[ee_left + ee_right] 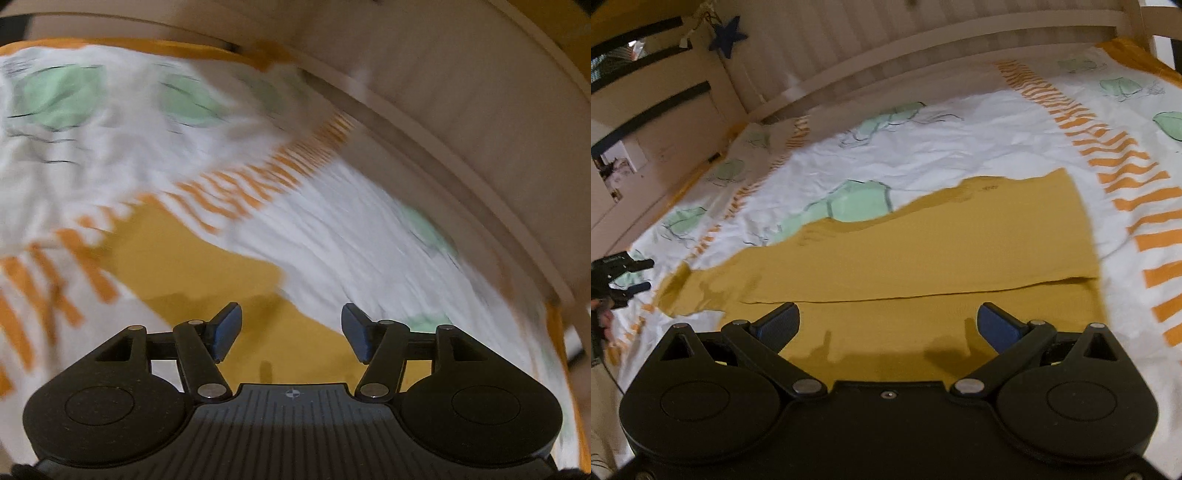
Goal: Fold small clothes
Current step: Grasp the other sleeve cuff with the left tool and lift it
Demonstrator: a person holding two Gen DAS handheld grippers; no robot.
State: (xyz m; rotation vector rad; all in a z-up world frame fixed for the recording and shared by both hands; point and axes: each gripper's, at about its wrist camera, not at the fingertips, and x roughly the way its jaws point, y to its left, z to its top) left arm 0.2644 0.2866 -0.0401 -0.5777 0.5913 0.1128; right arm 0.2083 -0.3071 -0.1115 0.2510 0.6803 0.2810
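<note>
A mustard-yellow garment (923, 243) lies flat on the patterned sheet (960, 140), with one layer folded over and its edge running across the near part. My right gripper (888, 310) hovers open over the garment's near edge, nothing between its blue pads. My left gripper (646, 275) shows at the far left of the right wrist view, off the garment's left end, with a hand behind it. In the blurred left wrist view the left gripper (291, 314) is open and empty above a piece of the mustard garment (207, 266).
The sheet (332, 229) is white with orange stripes and green shapes. A pale wooden bed rail (923, 40) borders the far side and appears as rail (480, 129) in the left wrist view. A blue star (727, 35) hangs at the back left beside pale furniture.
</note>
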